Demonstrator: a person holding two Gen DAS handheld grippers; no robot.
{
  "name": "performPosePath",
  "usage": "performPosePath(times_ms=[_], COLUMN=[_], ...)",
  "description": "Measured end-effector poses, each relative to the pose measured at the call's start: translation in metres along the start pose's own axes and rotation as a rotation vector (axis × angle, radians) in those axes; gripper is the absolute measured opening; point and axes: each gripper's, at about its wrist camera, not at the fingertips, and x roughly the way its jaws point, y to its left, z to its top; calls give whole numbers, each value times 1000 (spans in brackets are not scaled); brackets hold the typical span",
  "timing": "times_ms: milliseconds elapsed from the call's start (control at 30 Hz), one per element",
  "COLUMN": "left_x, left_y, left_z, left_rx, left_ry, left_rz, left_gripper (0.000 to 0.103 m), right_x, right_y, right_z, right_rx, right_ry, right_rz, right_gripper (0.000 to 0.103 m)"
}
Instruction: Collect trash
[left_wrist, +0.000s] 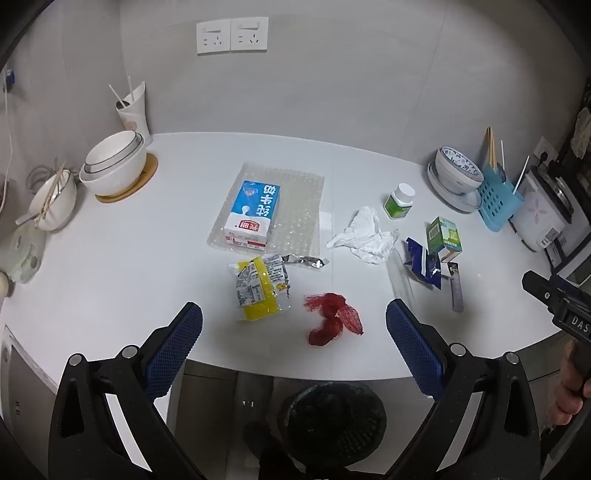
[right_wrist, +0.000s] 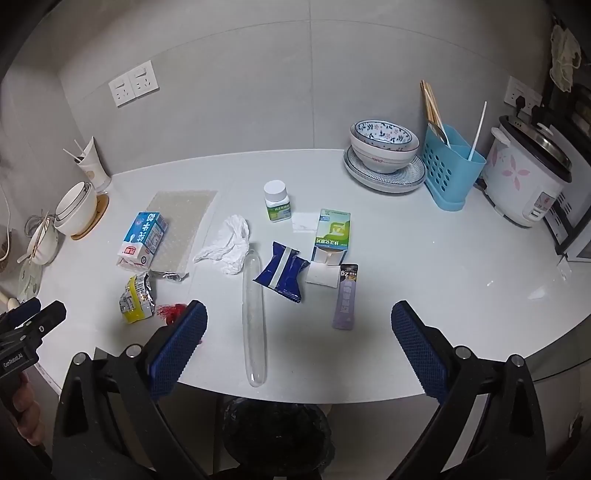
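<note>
Trash lies on the white counter (left_wrist: 110, 266): a milk carton (left_wrist: 253, 214) on bubble wrap (left_wrist: 295, 206), a yellow wrapper (left_wrist: 258, 288), red netting (left_wrist: 332, 319), crumpled tissue (left_wrist: 364, 232), a blue packet (right_wrist: 282, 271), a green box (right_wrist: 330, 238), a purple sachet (right_wrist: 346, 299), a pill bottle (right_wrist: 277, 201) and a clear plastic tube (right_wrist: 253, 317). A black bin (left_wrist: 332, 419) stands below the counter edge, also in the right wrist view (right_wrist: 275, 432). My left gripper (left_wrist: 293, 345) is open and empty just before the netting. My right gripper (right_wrist: 299, 347) is open and empty at the front edge.
Stacked white bowls (left_wrist: 114, 162) and a cup with sticks (left_wrist: 133, 110) stand at the back left. A patterned bowl on plates (right_wrist: 384, 155), a blue utensil caddy (right_wrist: 448, 166) and a rice cooker (right_wrist: 528, 177) stand at the back right.
</note>
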Motion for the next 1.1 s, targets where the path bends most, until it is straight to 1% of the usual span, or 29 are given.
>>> performPosePath(times_ms=[33,100,167,233,267,333,667,867,1100], left_x=[0,-1,5,9,7,8,15,17,16], left_y=[0,1,6,1,8,7,1,0,-1], left_z=[0,-2,1,2,2,-1,4,5,8], left_rx=[1,-3,-12,-15,-31,-33,-31,-37,-43], left_ry=[-3,-7,17,34,34,27,29,31,26], left_rz=[2,8,-5,10,-9,-14,0,-4,-15], left_gripper=[97,97,97,97,97,97,97,97,97], right_x=[3,3,4,4,6,7,18,20,20], right_y=[4,5,4,4,3,4,5,3,7], right_z=[9,10,11,11,11,11,15,19,22], right_rx=[7,9,10,11,12,14,19,16,3], right_ry=[8,11,12,13,15,18,40,39,38], right_rz=[-6,-6,-2,0,0,3,7,1,21], right_gripper=[96,96,96,96,96,96,96,96,96])
